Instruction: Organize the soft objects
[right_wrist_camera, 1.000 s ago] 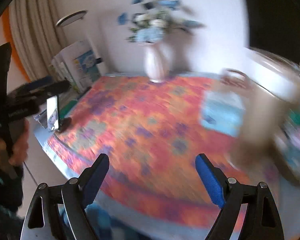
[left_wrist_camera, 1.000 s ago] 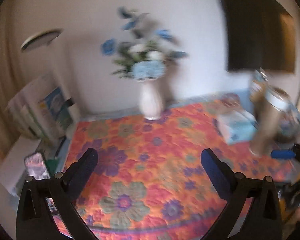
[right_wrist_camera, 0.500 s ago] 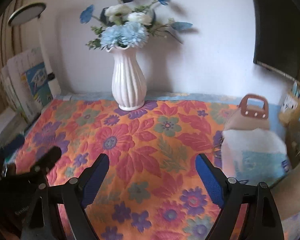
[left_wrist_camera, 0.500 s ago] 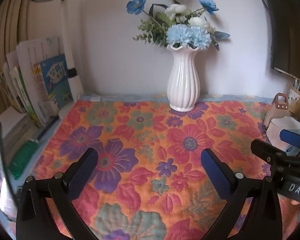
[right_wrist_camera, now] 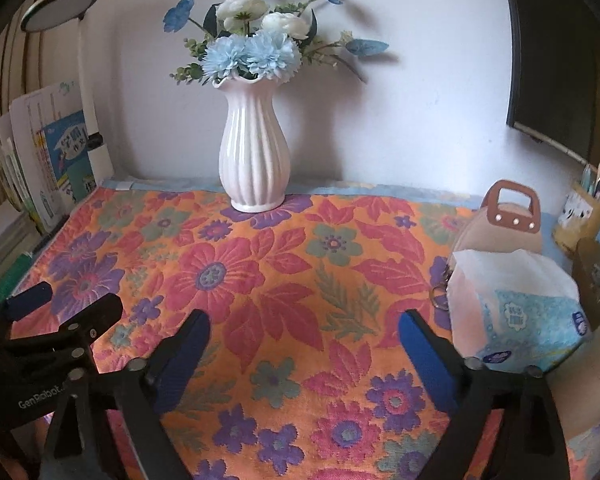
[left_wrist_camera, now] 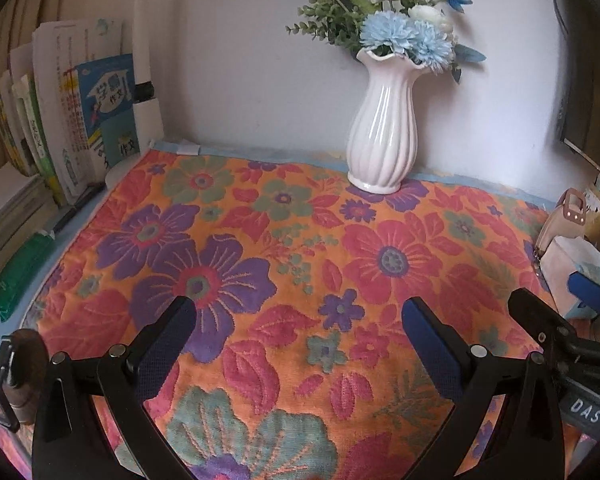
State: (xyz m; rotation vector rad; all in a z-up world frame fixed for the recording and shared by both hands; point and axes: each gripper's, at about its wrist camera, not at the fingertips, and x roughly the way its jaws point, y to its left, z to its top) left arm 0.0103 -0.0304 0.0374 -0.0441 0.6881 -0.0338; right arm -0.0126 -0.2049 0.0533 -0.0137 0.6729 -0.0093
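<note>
Your right gripper (right_wrist_camera: 302, 340) hangs in the lower middle of its view with nothing between its blue pads, and its jaws have just been opening to their wide stance; your left gripper (left_wrist_camera: 298, 330) sits the same way in the lower middle of its own view, jaws spread and empty. Both hover over the floral cloth (right_wrist_camera: 284, 280), the soft orange spread with red, purple and green flowers that fills the centre of each frame and lies flat over the tabletop (right_wrist_camera: 380, 190), whose pale blue edge shows along the back. At the right of your right wrist view, just beside the right pad, a soft tissue pack (right_wrist_camera: 516, 312) in white and blue wrap rests on the cloth's right edge. Touching it from behind is a beige pouch (right_wrist_camera: 500, 224) with a brown handle, and further right, at the frame's edge, a pen holder (right_wrist_camera: 580, 216). At the top centre a white ribbed vase (right_wrist_camera: 254, 152) of blue and white flowers (right_wrist_camera: 252, 36) stands upright on the far edge of the cloth, against the wall. Books (left_wrist_camera: 80, 120) stand upright at the upper left, with a desk lamp (right_wrist_camera: 56, 8) above them. In the left wrist view a green case (left_wrist_camera: 20, 276) lies at the left edge beside the cloth.
</note>
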